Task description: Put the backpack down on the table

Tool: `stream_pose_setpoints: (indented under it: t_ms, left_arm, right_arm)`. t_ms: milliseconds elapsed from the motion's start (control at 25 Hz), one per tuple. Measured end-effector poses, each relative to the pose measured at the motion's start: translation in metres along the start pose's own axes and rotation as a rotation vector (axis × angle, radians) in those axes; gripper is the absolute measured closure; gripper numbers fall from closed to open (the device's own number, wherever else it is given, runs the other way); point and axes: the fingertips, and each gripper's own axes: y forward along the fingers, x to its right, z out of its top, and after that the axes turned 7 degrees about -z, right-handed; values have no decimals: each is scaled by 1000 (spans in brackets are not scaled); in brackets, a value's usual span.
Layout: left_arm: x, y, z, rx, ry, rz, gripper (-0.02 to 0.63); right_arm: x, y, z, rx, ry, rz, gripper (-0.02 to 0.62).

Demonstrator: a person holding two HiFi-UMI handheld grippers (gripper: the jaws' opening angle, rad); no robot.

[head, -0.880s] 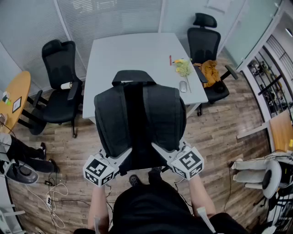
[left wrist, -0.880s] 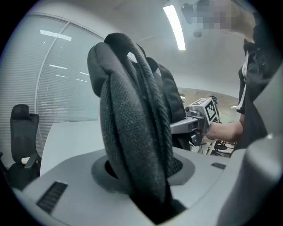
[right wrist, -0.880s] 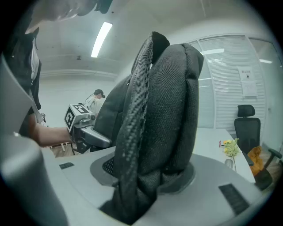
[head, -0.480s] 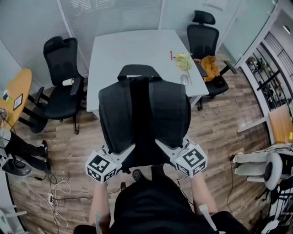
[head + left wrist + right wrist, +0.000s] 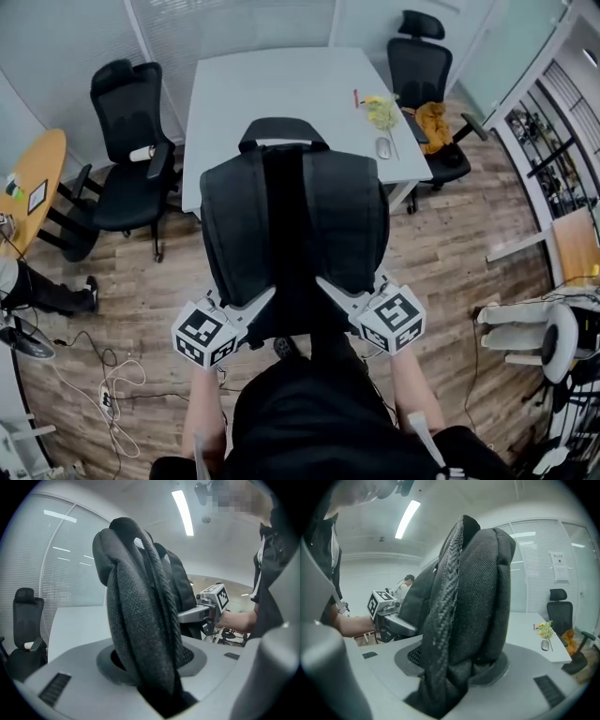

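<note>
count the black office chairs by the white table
2. One black office chair stands at the left side of the white table; the other at its far right corner, with a yellow-brown garment on its seat. The backpack may hide others.

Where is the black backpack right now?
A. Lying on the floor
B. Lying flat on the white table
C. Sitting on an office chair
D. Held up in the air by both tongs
D: the left tongs and the right tongs each clamp the backpack and hold it upright in the air; it is not resting on the table.
</note>
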Motion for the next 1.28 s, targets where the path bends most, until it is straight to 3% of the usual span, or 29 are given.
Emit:
stream_pose_setpoints:
  t_ms: [480, 1280]
  left_arm:
    - [-49, 19, 12, -20, -34, 85, 431]
    - [-112, 168, 73, -38, -48, 147, 426]
  right_arm:
    - [38, 49, 14, -4, 1, 93, 379]
    - [212, 81, 34, 8, -17, 133, 376]
